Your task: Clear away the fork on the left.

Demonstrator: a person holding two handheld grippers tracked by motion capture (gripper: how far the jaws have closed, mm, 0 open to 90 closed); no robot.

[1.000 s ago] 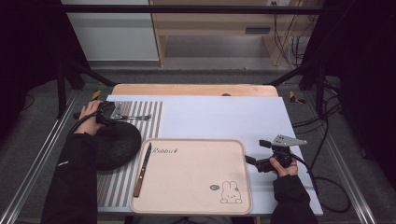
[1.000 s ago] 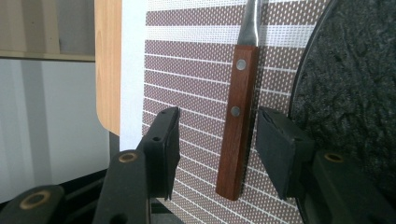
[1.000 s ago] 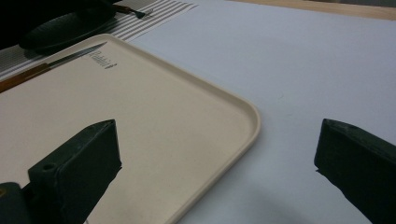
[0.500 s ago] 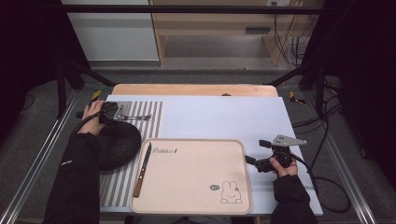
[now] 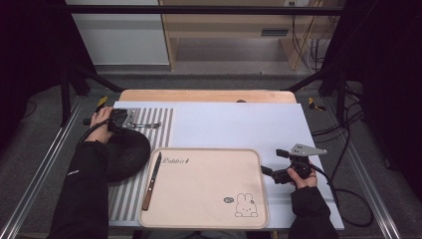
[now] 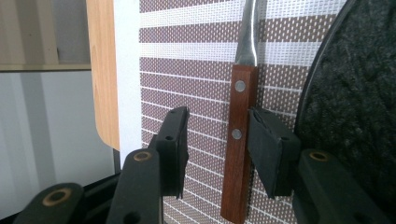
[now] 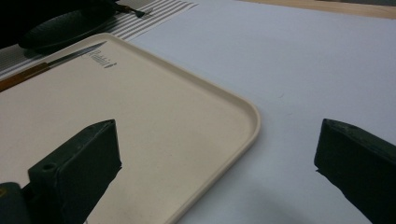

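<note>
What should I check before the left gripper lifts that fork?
1. Fork handle between the left gripper jaws: ok.
2. Both jaws pressing on the handle: not ok. They have just been closing, but only one jaw meets the wood and there is a gap at the other.
3. That jaw clear of the black plate: cannot tell, the rim is right beside it.
4. Room on the tray: ok. The knife lies along its left edge and the rest is bare.
5. Right gripper out of the way: ok. It is open, holds nothing and sits at the tray's far corner.
</note>
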